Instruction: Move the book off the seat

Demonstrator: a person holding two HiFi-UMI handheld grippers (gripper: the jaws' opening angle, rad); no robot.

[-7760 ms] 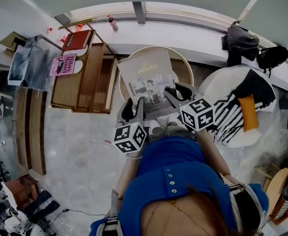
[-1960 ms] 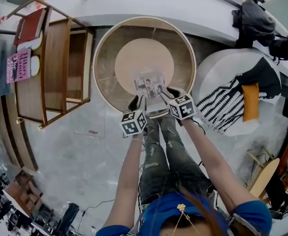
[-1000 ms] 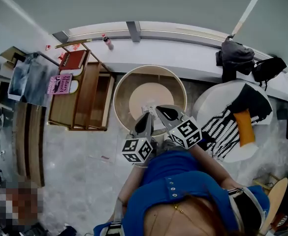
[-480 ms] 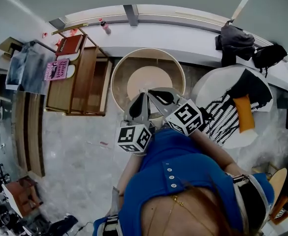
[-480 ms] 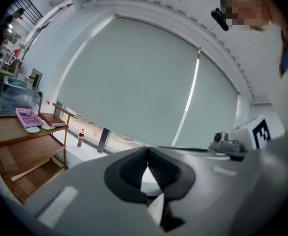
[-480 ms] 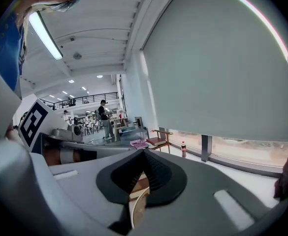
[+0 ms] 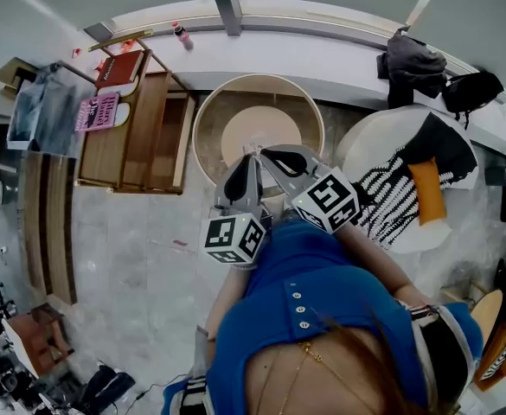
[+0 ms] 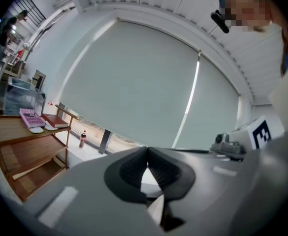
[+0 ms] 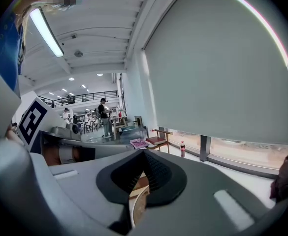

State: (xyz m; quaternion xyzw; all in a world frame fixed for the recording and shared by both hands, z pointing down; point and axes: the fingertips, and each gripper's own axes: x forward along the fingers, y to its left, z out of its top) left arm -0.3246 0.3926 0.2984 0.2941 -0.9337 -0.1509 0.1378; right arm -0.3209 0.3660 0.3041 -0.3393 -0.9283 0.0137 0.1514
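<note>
Our left hand-held gripper (image 7: 249,161) and right hand-held gripper (image 7: 268,154) are both squeezed shut.
We hold their tips close together over the near edge of the round seat (image 7: 202,119). We cannot tell where the book is.

Glowing evenly through the window blind (image 8: 134,82), bowing at fisheye edges, darkening toward corners, blurring up close.

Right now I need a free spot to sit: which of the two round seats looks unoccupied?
The wood-rimmed seat beside the shelf rack; its visible tan pad is bare. The white seat carries a striped cloth and an orange cushion.
</note>
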